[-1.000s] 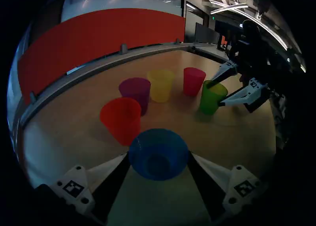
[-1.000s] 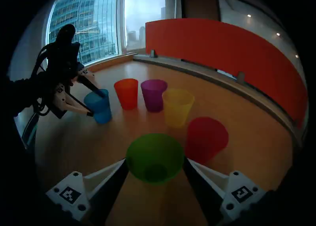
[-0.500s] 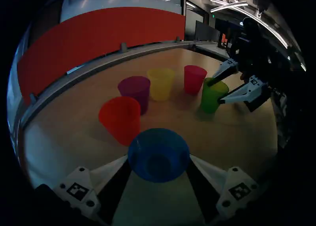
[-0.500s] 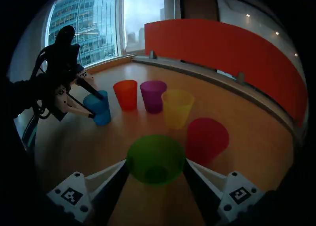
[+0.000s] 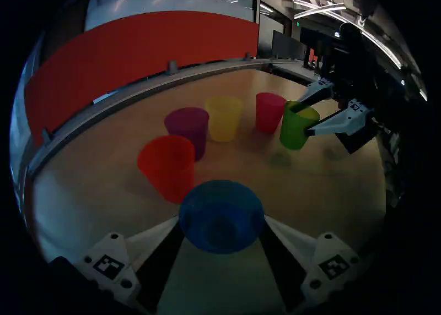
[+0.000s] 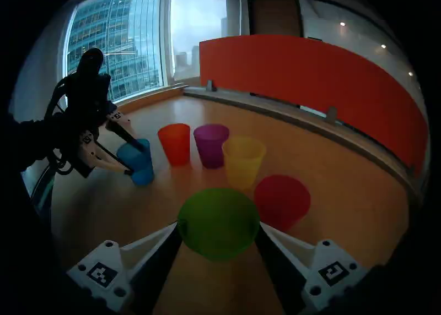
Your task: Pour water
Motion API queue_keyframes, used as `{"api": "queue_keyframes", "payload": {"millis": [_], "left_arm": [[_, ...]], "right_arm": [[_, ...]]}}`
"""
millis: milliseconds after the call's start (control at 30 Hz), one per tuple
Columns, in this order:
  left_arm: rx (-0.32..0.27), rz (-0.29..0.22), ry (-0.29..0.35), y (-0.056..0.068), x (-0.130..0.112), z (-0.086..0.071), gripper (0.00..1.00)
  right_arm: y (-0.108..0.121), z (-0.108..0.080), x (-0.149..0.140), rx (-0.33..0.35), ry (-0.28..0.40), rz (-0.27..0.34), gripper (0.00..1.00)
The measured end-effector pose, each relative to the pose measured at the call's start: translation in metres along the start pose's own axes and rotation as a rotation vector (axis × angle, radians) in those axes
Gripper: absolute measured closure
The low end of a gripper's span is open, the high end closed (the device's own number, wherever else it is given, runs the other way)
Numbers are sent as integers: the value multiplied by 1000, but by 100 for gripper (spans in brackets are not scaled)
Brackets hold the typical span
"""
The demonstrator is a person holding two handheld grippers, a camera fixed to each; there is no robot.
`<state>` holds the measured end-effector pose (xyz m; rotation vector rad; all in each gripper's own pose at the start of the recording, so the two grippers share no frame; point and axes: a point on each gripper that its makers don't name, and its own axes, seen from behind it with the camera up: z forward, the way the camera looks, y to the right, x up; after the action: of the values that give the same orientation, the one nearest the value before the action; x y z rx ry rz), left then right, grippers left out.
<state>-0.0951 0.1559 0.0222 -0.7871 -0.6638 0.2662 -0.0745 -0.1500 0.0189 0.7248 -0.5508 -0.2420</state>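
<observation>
Left gripper view: left gripper clasps blue cup, shadowy right gripper green cup.

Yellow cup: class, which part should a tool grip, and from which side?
Pinch the yellow cup by its rim wall, one finger inside the open mouth, coming down from above. It stands upright, and the purple cup and red cup crowd its flanks, so a side-on squeeze would likely bump them.

Blue cup, green cup, orange cup, purple cup, yellow cup, magenta cup, tan bench, red wall panel, white left gripper and right gripper, black-and-white markers.
</observation>
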Motion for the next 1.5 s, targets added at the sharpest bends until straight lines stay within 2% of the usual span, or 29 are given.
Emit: {"api": "queue_keyframes", "payload": {"millis": [500, 800, 1200, 1500], "left_arm": [[37, 8, 129, -3, 47, -35, 14], [68, -10, 228, -5, 78, -60, 14], [103, -44, 361, -12, 116, -93, 14], [118, -51, 450, -8, 135, -108, 14]], "right_arm": [[-2, -28, 29, -21, 66, -35, 9], [-4, -46, 53, -35, 131, -59, 9], [-5, -69, 87, -57, 238, -59, 9], [-6, -77, 106, -72, 304, -68, 9]]}}
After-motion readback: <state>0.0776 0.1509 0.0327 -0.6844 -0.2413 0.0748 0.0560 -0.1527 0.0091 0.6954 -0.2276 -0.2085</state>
